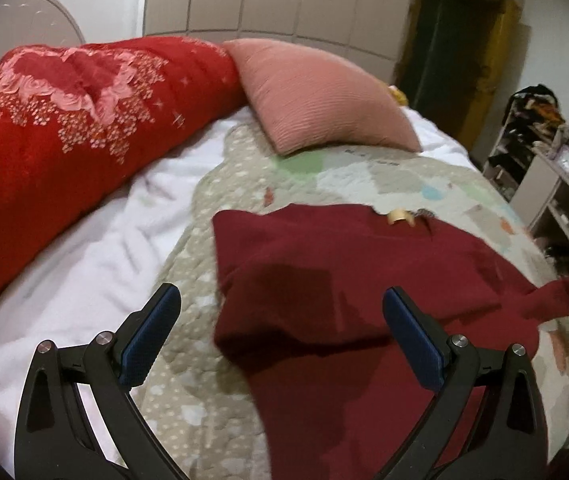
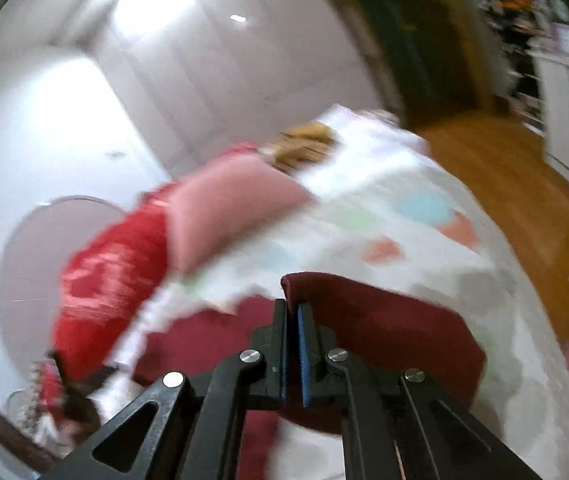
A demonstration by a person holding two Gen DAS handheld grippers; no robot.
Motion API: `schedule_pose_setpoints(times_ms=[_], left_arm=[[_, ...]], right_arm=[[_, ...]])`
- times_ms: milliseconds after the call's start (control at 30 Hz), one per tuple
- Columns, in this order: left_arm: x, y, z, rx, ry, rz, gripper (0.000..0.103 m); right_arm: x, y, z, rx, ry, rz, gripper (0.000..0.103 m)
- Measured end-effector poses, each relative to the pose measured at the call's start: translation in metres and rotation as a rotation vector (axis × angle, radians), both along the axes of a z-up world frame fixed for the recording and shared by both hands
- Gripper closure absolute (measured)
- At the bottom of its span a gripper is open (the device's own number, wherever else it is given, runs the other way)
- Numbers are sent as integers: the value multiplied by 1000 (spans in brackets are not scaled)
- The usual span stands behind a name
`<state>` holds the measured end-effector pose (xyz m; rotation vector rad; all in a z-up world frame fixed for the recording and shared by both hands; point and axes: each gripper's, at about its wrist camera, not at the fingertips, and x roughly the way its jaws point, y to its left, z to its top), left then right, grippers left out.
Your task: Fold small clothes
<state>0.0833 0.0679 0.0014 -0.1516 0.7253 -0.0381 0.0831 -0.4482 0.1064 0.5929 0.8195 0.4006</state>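
Observation:
A dark red garment lies spread on the patterned bedspread. My left gripper hovers just above the garment's near left part, open, with nothing between its blue pads. One end of the garment is pulled up toward the right edge of the left wrist view. In the blurred right wrist view my right gripper is shut on a fold of the dark red garment, which rises from the bed at its tips.
A rolled red floral quilt lies along the left of the bed and a pink pillow at its head. White sheet shows left of the bedspread. Cluttered shelves and wooden floor lie beyond the right side.

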Motion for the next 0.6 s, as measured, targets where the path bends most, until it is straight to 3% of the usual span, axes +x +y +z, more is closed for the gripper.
schedule_pose_setpoints(times_ms=[100, 267, 400, 600], left_arm=[[4, -3, -15, -17, 38, -30, 1], [10, 1, -26, -116, 98, -71, 1], [5, 10, -20, -177, 66, -86, 1], [8, 26, -27, -200, 91, -59, 1]], right_arm=[[13, 33, 34, -20, -51, 67, 99], [40, 99, 48, 18, -59, 193, 99], [60, 167, 35, 85, -43, 300, 99], [81, 260, -15, 93, 48, 438, 99]])
